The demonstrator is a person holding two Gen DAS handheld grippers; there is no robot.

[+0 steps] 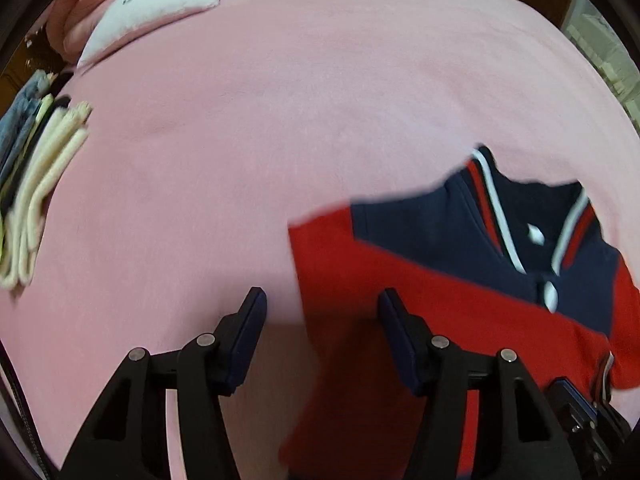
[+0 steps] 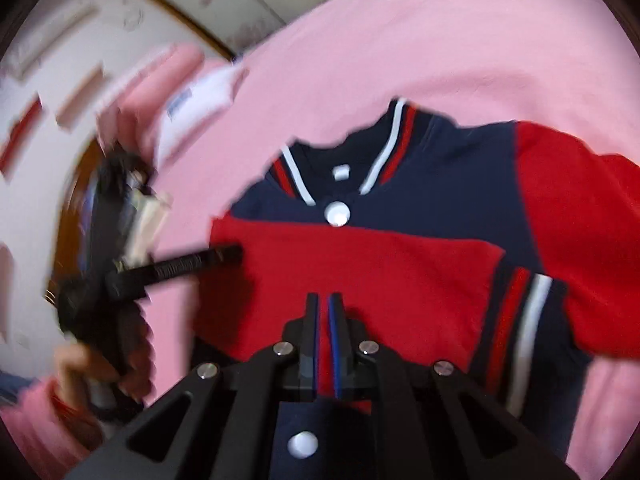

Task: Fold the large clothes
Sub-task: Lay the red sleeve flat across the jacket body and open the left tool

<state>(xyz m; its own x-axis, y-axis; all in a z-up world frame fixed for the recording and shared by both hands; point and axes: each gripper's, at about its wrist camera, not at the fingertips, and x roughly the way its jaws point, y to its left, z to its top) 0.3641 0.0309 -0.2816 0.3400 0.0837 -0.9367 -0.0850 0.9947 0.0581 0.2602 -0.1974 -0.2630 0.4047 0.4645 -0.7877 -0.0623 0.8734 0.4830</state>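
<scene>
A red and navy jacket (image 1: 420, 280) with white snap buttons and a striped collar lies on the pink bedspread (image 1: 280, 120). My left gripper (image 1: 322, 312) hovers over the jacket's left edge, jaws open, one finger above red cloth and the other above the bedspread. In the right wrist view my right gripper (image 2: 324, 308) is shut on the jacket (image 2: 400, 272) at its lower front, with a thin strip of red cloth between the pads and navy cloth with a snap bunched beneath. A hand (image 2: 76, 364) holds the left gripper at the left, one of its fingers (image 2: 208, 258) reaching the red edge.
A white pillow (image 1: 160, 4) rests on a pink one at the bed's far left. A pile of folded clothes (image 1: 40, 184), cream and denim, sits at the left edge. Wide pink bedspread stretches beyond the jacket. Wall and wooden headboard (image 2: 76, 184) show behind the hand.
</scene>
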